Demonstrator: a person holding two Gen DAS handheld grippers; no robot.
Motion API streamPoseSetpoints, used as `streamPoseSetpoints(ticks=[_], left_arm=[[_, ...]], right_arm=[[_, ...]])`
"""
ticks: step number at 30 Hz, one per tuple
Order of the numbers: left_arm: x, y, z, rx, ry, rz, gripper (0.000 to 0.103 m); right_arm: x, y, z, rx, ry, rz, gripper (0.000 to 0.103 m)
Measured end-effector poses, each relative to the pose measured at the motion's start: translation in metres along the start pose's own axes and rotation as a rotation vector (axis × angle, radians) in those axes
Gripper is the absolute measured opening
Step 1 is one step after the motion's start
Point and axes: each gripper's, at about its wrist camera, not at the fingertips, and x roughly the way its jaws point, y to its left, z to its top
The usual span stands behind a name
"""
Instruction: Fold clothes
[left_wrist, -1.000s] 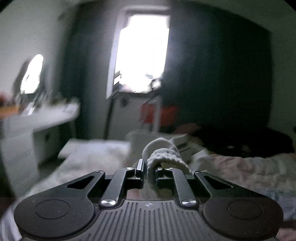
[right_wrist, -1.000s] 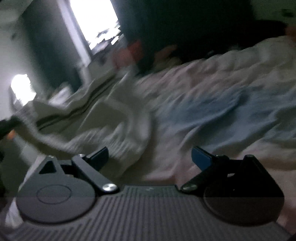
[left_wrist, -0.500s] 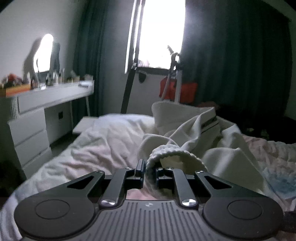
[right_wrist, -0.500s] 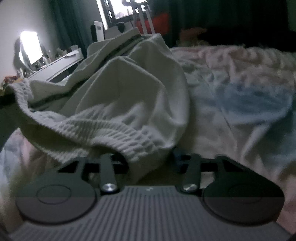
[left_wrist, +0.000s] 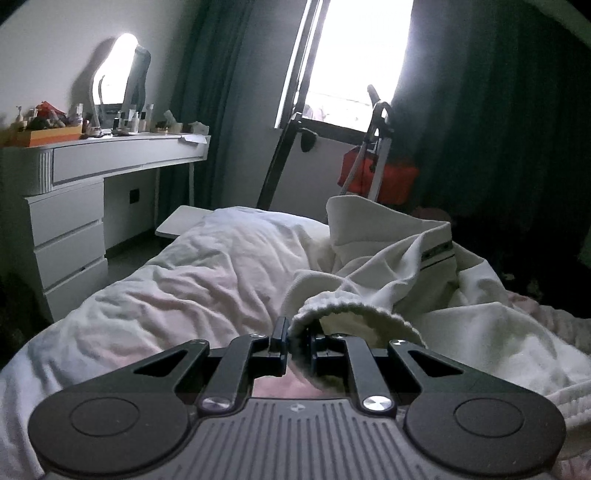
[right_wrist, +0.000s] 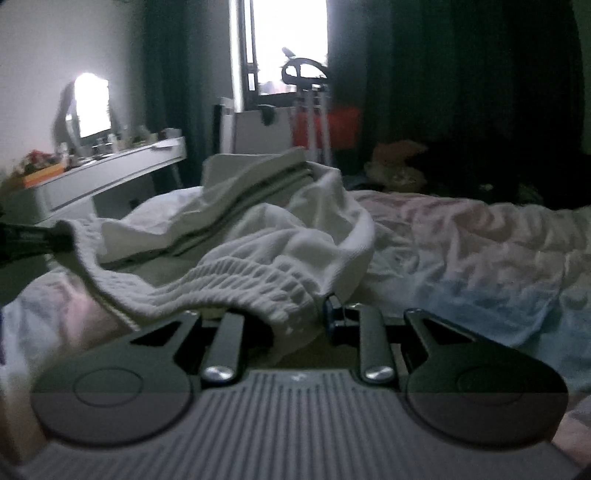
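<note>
I count one white garment (left_wrist: 399, 266) with one ribbed elastic waistband (right_wrist: 255, 284) and one dark stripe (left_wrist: 437, 251) along its side, lying on one bed (left_wrist: 192, 291) under one rumpled duvet (right_wrist: 461, 229). I hold two grippers, my left (left_wrist: 295, 341) and my right (right_wrist: 295, 317), each with two fingers. Beyond, I count one window (left_wrist: 354, 62), one white dressing table (left_wrist: 122, 155) with three drawers (left_wrist: 66, 243), one mirror (left_wrist: 116, 70) and one red bag (left_wrist: 388, 179).

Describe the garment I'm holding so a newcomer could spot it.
On the rumpled pale bed, in front of the bright window, lies a heaped cream knit garment. Its ribbed elastic hem is pinched by both grippers, and a dark stripe sets it apart from the bedding.
</note>
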Motion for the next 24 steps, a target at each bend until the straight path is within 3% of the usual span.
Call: streamPoseSetpoints(ticks=[4,9,12,16,20,24], left_arm=[[-0.007,0.005,-0.002,-0.023,0.048,0.002,0.012],[-0.007,0.008,-0.006,-0.061,0.14,0.034,0.012],[-0.007,0.011,-0.008,-0.084,0.195,0.054,0.012],[-0.008,0.015,-0.011,-0.11,0.259,0.063,0.014],[-0.012,0.019,-0.011,-0.139,0.278,0.038,0.023],[-0.021,0.021,-0.01,-0.167,0.271,-0.012,0.024]], right_arm=[[-0.017,0.001,-0.006,-0.022,0.046,0.012,0.026],[-0.003,0.019,-0.029,-0.169,0.24,0.04,0.027],[0.008,0.023,-0.036,-0.193,0.306,0.043,0.027],[0.005,0.014,-0.033,-0.153,0.307,0.061,0.029],[-0.007,0.004,-0.026,-0.087,0.287,0.099,0.033],[-0.014,-0.003,-0.023,-0.015,0.302,0.124,0.045]])
